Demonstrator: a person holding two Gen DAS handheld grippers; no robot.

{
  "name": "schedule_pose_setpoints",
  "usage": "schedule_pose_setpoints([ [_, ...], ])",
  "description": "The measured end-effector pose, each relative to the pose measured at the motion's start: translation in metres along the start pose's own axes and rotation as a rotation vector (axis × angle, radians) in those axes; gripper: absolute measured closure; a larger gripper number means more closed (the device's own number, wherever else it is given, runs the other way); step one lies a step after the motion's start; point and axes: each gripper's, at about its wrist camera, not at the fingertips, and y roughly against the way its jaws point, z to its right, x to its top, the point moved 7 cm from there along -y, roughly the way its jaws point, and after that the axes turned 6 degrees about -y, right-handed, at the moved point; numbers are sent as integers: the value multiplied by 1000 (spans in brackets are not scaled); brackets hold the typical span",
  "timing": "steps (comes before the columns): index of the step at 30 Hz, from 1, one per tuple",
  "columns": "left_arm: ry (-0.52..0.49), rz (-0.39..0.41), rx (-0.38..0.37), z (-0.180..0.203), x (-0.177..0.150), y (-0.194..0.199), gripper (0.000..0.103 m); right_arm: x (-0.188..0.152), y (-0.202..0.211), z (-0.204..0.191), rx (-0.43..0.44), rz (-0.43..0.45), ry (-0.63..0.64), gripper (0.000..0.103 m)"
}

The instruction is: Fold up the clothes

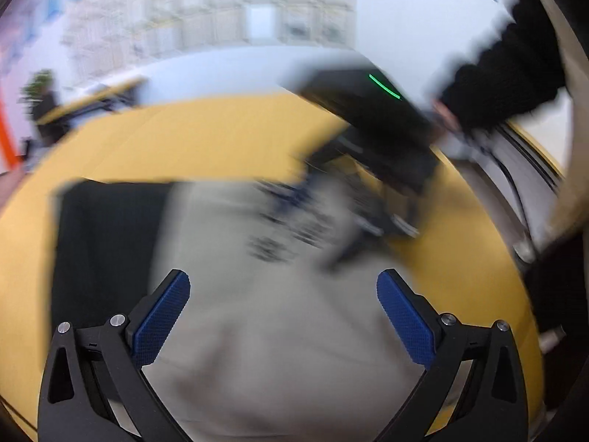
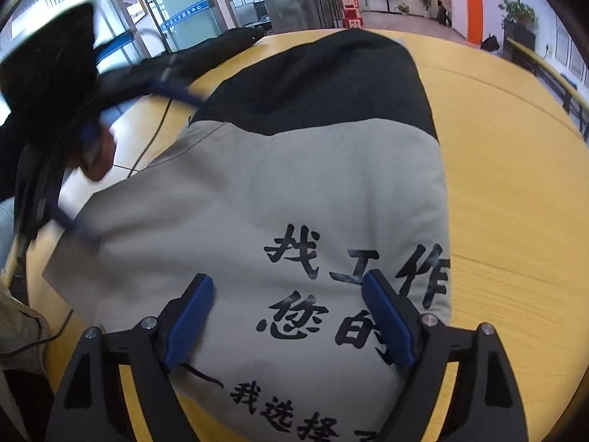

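Note:
A grey and black garment (image 2: 279, 184) with black Chinese characters lies folded on the yellow table (image 2: 508, 191). My right gripper (image 2: 287, 287) is open, its blue pads just above the grey printed part. In the blurred left wrist view the same garment (image 1: 257, 313) lies below my open left gripper (image 1: 283, 283), with its black part at the left. The other gripper (image 1: 375, 140) shows there at the upper right, over the garment's far side. The left gripper (image 2: 73, 140) shows blurred in the right wrist view at the left edge of the garment.
A thin black cable (image 2: 154, 136) runs across the table beside the garment. A person's black sleeve (image 1: 508, 81) is at the upper right of the left wrist view. Glass doors, plants and an orange pillar (image 2: 473, 0) stand beyond the table.

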Motion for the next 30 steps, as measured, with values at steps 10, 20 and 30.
schedule_pose_setpoints([
  [10, 108, -49, -23, 23, -24, -46, 1, 18, 25, 24, 105, -120, -34, 16],
  [20, 254, 8, -35, 14, -22, -48, 1, 184, -37, 46, -25, -136, 414, 18],
  [30, 277, 29, -26, 15, -22, -53, 1, 155, -45, 73, 4, -118, 364, 0],
])
